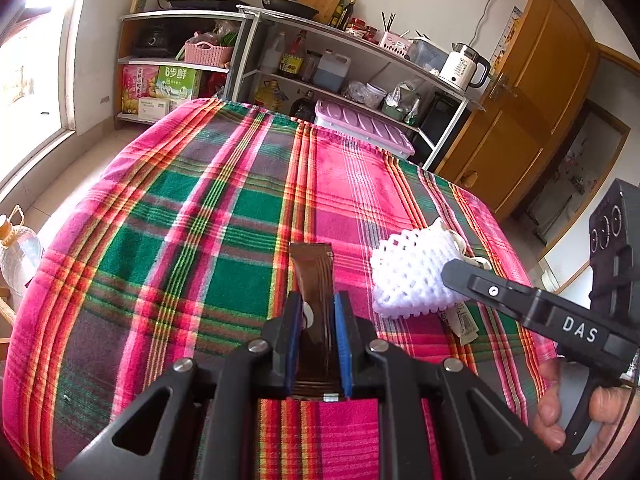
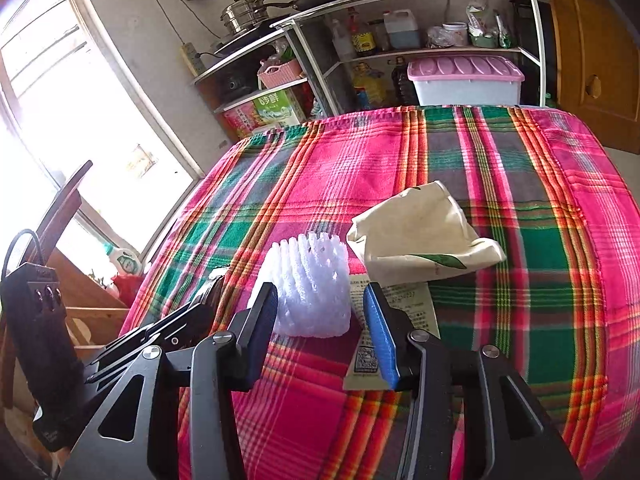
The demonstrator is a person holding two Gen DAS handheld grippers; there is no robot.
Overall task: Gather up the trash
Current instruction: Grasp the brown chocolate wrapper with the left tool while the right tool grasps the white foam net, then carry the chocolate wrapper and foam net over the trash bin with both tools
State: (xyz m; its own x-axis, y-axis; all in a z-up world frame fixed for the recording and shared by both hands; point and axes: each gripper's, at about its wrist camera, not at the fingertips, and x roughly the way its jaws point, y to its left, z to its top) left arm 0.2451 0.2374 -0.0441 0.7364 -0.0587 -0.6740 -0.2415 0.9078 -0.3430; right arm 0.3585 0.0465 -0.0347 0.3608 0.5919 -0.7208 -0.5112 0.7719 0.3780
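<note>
My left gripper [image 1: 318, 304] is shut on a long brown wrapper [image 1: 312, 268], whose far end sticks out past the blue pads over the plaid tablecloth [image 1: 192, 208]. A white foam fruit net [image 2: 308, 288] lies on the cloth just ahead of my right gripper [image 2: 320, 300], which stands open with the net's near end between its fingertips and no pad pressing on it. Behind the net sits a crumpled cream paper bag [image 2: 424, 236]. A flat printed packet [image 2: 400, 312] lies under the right-hand finger. In the left wrist view the foam net [image 1: 408, 276] shows beside the right gripper's finger [image 1: 496, 292].
Metal shelves [image 1: 360, 52] with pots, bottles and a kettle stand beyond the table's far edge, with a pink-lidded box [image 2: 464, 72] below. A wooden door [image 1: 540, 92] is at the right and a bright window [image 2: 80, 120] at the left. A person's hand [image 1: 560, 412] holds the right gripper.
</note>
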